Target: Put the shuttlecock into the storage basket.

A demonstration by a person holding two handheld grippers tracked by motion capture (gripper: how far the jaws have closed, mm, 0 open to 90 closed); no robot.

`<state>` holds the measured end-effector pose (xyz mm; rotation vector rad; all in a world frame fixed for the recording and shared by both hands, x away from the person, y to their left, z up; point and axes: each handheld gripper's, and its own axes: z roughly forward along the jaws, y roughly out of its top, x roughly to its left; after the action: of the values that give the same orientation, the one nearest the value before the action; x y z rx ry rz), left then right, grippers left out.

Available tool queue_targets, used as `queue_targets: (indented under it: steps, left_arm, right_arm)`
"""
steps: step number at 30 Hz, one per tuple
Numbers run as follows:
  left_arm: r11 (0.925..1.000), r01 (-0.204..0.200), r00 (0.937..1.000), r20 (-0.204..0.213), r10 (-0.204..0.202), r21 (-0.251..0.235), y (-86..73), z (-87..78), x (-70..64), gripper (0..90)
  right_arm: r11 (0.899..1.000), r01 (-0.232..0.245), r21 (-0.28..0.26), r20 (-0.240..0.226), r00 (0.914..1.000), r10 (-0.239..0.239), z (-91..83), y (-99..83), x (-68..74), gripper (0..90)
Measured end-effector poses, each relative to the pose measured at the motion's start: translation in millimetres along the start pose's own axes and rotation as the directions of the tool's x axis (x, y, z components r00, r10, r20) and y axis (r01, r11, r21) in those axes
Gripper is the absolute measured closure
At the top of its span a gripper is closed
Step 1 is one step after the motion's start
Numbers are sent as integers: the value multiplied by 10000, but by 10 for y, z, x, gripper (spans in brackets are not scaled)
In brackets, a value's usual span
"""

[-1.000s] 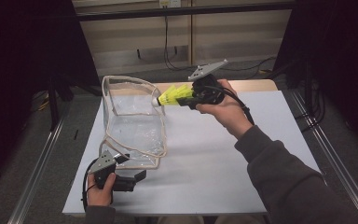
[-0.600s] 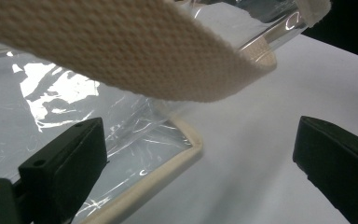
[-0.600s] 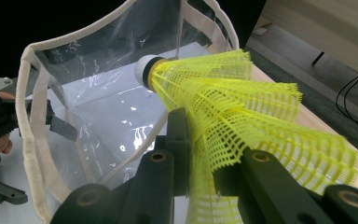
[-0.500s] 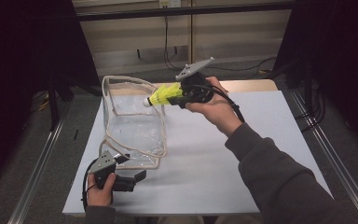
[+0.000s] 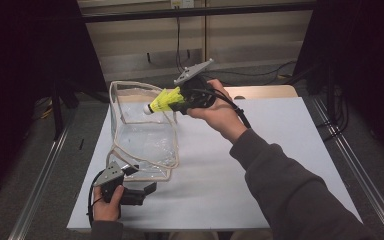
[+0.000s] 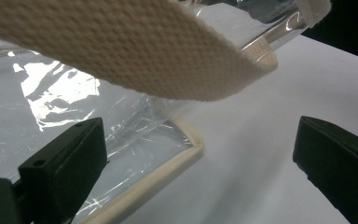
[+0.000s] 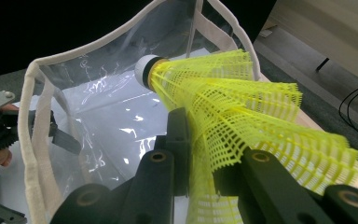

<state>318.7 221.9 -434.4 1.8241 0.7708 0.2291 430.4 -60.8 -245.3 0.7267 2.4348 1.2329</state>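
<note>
A clear plastic bag [image 5: 141,141] with cream fabric trim stands open on the white table [image 5: 280,150]. My right gripper [image 5: 178,105] is shut on the skirt of a yellow shuttlecock [image 5: 162,101], held over the bag's mouth with the white cork tip pointing left and slightly down. In the right gripper view the shuttlecock [image 7: 223,107] is pinched between the jaws of the right gripper [image 7: 200,135], and the bag [image 7: 98,102] opens below. My left gripper [image 5: 150,189] rests open on the table at the bag's near corner. In the left gripper view this gripper [image 6: 198,144] frames the bag's trimmed corner [image 6: 186,149], under a cream strap [image 6: 121,51].
Metal rails [image 5: 40,185] run along both sides of the table, with dark floor beyond. A wooden board [image 5: 265,92] lies at the table's far edge. Cables [image 5: 180,45] hang against the back wall. The white surface right of the bag is bare.
My right gripper has carried the shuttlecock left, from beside the bag's far right rim to above its opening. The left gripper has stayed put.
</note>
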Motion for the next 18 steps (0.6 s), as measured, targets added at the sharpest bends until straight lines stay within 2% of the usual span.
queue_targets:
  steps: [2, 3, 4, 18]
  left_arm:
    - [10000, 34, 9997, -250, -34, -23, -1, -1, -12, 27]
    - [10000, 29, 10000, -2, -29, -20, -1, -3, 1, 27]
    - [10000, 18, 9998, -207, -18, 1, -2, -5, -7, 27]
    - [10000, 67, 9997, -224, -68, -65, -9, -1, -6, 27]
  right_arm:
    - [10000, 23, 4, -1, 10000, -23, 23, 26, 2, 798]
    - [10000, 35, 11, 24, 10000, -35, 37, 38, 5, 798]
    - [10000, 73, 22, 37, 10000, -73, 52, 47, 9, 798]
    - [9995, 246, 188, -43, 9997, -245, 198, 113, 69, 797]
